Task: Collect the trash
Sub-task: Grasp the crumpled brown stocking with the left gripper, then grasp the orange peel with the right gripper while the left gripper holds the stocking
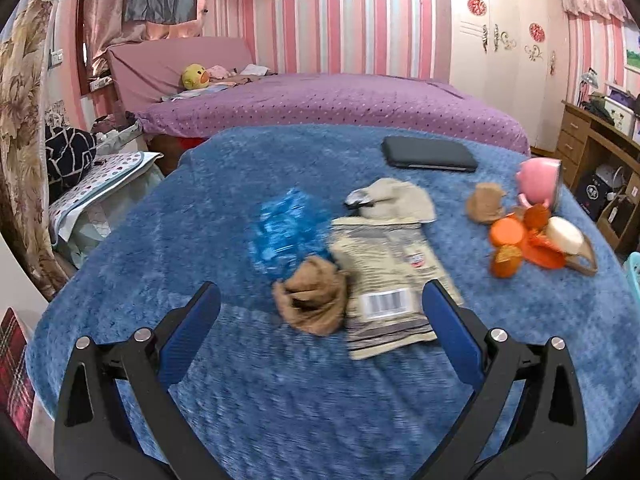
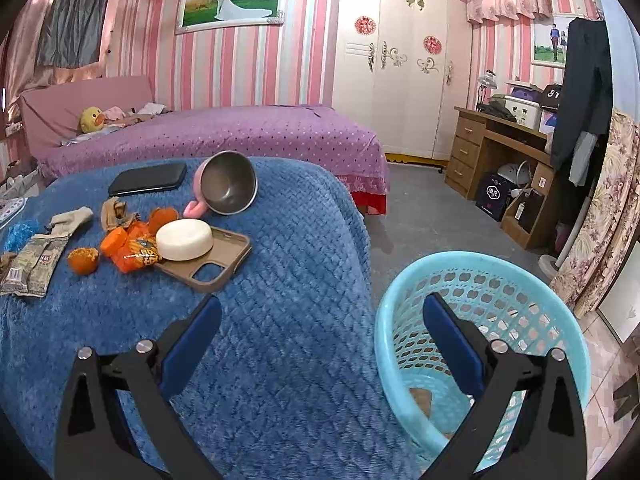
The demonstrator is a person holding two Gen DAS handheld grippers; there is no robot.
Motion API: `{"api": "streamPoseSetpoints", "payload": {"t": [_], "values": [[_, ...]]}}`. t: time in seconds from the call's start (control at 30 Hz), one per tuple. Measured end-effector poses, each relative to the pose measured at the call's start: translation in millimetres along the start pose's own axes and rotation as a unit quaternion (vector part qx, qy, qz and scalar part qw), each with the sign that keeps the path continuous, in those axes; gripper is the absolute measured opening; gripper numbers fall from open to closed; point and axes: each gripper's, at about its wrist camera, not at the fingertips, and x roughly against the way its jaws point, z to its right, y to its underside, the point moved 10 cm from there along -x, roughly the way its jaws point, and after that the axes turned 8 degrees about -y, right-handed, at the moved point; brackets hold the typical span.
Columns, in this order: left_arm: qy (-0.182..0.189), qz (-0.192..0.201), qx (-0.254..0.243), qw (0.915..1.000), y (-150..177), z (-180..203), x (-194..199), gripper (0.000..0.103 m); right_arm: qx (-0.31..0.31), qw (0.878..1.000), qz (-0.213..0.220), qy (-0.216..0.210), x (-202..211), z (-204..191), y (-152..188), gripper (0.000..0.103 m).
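On the blue blanket point(image 1: 200, 240) lie a crumpled brown wad point(image 1: 312, 302), a beige snack wrapper point(image 1: 384, 288) with a barcode, a blue plastic scrap point(image 1: 282, 228), a second brown wad point(image 1: 485, 203) and orange peels with an orange wrapper point(image 1: 520, 240). My left gripper point(image 1: 320, 300) is open, its blue fingers straddling the near brown wad and the wrapper's lower end. My right gripper point(image 2: 322, 312) is open and empty, above the blanket's edge, its right finger over the light blue mesh basket point(image 2: 480, 276). The orange peels point(image 2: 120, 248) and wrapper point(image 2: 32, 260) lie to its far left.
A pink mug point(image 2: 228, 188) lies on its side, next to a black phone point(image 2: 148, 179), a white puck point(image 2: 184, 239) on a brown phone case point(image 2: 224, 260), and a beige sock point(image 1: 396, 200). A purple bed point(image 2: 220, 132) stands behind; a wooden desk point(image 2: 492, 152) is at the right.
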Motion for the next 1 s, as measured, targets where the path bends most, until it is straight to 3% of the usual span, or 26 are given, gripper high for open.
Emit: {"api": "streamPoseSetpoints", "payload": {"t": [0.3, 0.37, 0.43, 0.53, 0.7, 0.87, 1.0], "values": [[0.017, -0.048, 0.009, 0.9986, 12.7, -14.6, -36.7, 0.092, -0.04, 0.999, -0.004, -0.008, -8.9, -11.3, -1.4, 0.098], [0.038, -0.055, 0.017, 0.9976, 13.4, -12.1, -42.2, 0.085, -0.04, 0.999, -0.011, -0.014, -12.4, -16.0, 1.4, 0.098], [0.057, -0.064, 0.019, 0.9961, 15.0, -7.4, -46.3, 0.062, -0.036, 0.999, -0.016, -0.021, -15.1, -21.9, 3.4, 0.098], [0.083, -0.066, 0.017, 0.9942, 15.0, 2.4, -41.3, 0.04, -0.031, 0.999, -0.019, -0.029, -15.6, -28.3, 5.3, 0.098], [0.047, -0.031, -0.008, 0.9984, 5.4, -2.9, -23.3, 0.04, -0.016, 0.999, -0.019, -0.035, -13.4, -41.4, 6.3, 0.098], [0.029, -0.002, 0.007, 0.9996, -6.1, -22.5, -9.3, 0.04, -0.001, 0.999, -0.016, -0.049, -12.7, -65.9, -0.3, 0.098], [0.019, 0.005, 0.023, 0.9995, -12.7, -31.4, -9.0, 0.04, 0.01, 0.996, -0.018, -0.085, -19.0, -104.5, -10.8, 0.098]]}}
